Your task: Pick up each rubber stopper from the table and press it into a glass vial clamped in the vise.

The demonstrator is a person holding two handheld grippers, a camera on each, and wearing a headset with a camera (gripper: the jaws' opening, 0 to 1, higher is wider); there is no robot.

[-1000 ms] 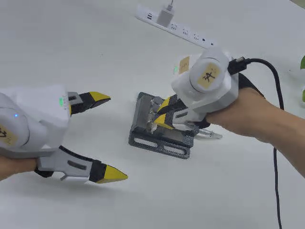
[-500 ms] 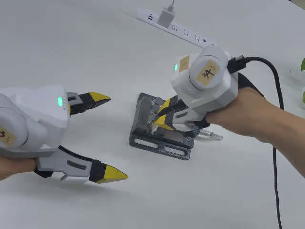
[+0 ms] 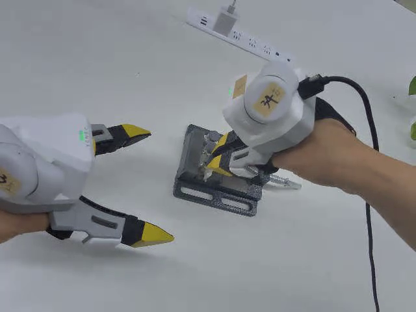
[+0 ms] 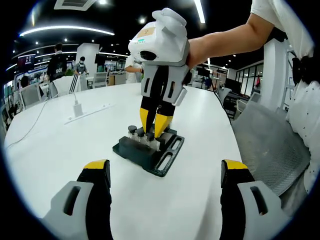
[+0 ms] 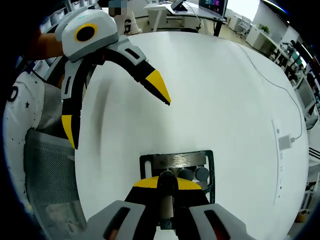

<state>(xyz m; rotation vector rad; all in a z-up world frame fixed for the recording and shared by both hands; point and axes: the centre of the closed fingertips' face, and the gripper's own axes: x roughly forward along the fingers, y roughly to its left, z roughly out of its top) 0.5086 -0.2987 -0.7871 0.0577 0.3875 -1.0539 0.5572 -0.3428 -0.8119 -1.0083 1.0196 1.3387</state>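
Right tool (image 5: 168,184) pinches a stopper (image 5: 167,176) directly over the vise (image 5: 176,160).

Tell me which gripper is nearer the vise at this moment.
Right. The right gripper is down at the vise, its jaws closed on a dark rubber stopper. The left gripper is open, well off to one side above the table.
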